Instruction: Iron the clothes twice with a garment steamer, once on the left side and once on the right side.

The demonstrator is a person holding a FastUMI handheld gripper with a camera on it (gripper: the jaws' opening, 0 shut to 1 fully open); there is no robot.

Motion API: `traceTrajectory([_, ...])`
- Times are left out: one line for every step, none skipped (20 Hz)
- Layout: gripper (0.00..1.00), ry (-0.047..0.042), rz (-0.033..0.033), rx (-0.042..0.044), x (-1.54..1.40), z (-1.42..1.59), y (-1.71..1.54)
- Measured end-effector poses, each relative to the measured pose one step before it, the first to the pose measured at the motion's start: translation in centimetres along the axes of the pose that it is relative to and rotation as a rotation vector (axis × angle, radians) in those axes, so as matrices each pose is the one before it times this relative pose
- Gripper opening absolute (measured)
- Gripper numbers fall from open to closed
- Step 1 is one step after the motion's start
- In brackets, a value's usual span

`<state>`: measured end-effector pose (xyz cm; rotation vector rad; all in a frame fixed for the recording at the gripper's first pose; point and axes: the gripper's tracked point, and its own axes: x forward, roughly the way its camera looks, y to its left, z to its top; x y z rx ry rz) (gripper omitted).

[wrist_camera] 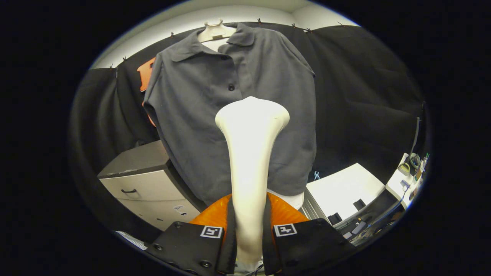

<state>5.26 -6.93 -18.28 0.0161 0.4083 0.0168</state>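
Note:
A dark grey polo shirt (pixel 199 115) hangs on a white hanger (pixel 215 31) against the booth's black wall, its buttoned placket running down the middle. A white garment steamer (pixel 249 161) stands upright between my fingers, its handle pressed from both sides and its wide head (pixel 251 115) raised in front of the shirt's lower middle, slightly right of the placket. I cannot tell whether the head touches the cloth. My gripper (pixel 248 237) is shut on the steamer's handle.
A grey drawer cabinet (pixel 142 180) stands below the shirt's left side. A white-topped unit (pixel 345 191) sits at the lower right, and beyond it is a cluttered desk (pixel 406 176). Something orange (pixel 209 214) lies just behind my fingers, under the shirt's hem.

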Motion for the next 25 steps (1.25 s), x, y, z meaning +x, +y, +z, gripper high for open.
traceTrajectory([0.35,-0.02105,0.01082,-0.01226,-0.4,1.177,1.002])
traceTrajectory([0.35,-0.01757,0.0105,-0.01227,-0.387,1.002,1.012])
traceTrajectory([0.35,-0.01641,0.01076,-0.00778,-0.274,0.837,0.881])
traceTrajectory([0.35,-0.01668,0.00862,0.00003,-0.252,0.882,0.856])
traceTrajectory([0.35,-0.01507,0.00838,0.00084,-0.322,1.011,0.864])
traceTrajectory([0.35,-0.01842,0.00613,0.00507,-0.285,0.945,0.715])
traceTrajectory([0.35,-0.01814,0.00136,0.00264,-0.343,0.944,0.651])
traceTrajectory([0.35,-0.0231,-0.00395,0.0,-0.331,1.005,0.568])
traceTrajectory([0.35,-0.02292,-0.00427,-0.00422,-0.433,1.174,0.459])
traceTrajectory([0.35,-0.02301,-0.00588,0.00091,-0.386,1.155,0.501])
traceTrajectory([0.35,-0.02205,-0.00185,0.00496,-0.349,1.179,0.683])
traceTrajectory([0.35,-0.02811,0.00129,0.01166,-0.353,1.155,0.643])
traceTrajectory([0.35,-0.01831,-0.00548,0.00273,-0.513,1.081,0.256])
traceTrajectory([0.35,-0.01893,-0.02062,-0.00458,-0.479,0.74,-0.044])
traceTrajectory([0.35,-0.03837,-0.02483,0.00559,-0.715,1.135,-0.269])
traceTrajectory([0.35,-0.02185,-0.02214,0.0005,-0.37,0.575,-0.189])
traceTrajectory([0.35,-0.00786,-0.01876,-0.00303,-0.625,0.21,-0.494])
traceTrajectory([0.35,-0.0077,-0.01305,-0.00214,-0.423,0.302,-0.356])
traceTrajectory([0.35,-0.0095,-0.00779,-0.00023,-0.263,0.351,-0.306])
traceTrajectory([0.35,-0.00785,-0.00283,0.00057,-0.262,0.204,-0.162])
traceTrajectory([0.35,-0.00372,0.00323,0.00136,-0.219,0.026,-0.021])
traceTrajectory([0.35,-0.00031,0.00682,0.00249,-0.189,-0.185,0.128])
traceTrajectory([0.35,0.00402,0.00657,0.00153,-0.085,-0.214,0.147])
traceTrajectory([0.35,0.00188,0.00488,0.00131,-0.051,-0.184,0.181])
traceTrajectory([0.35,0.00356,0.00593,0.00323,0.14,-0.153,0.203])
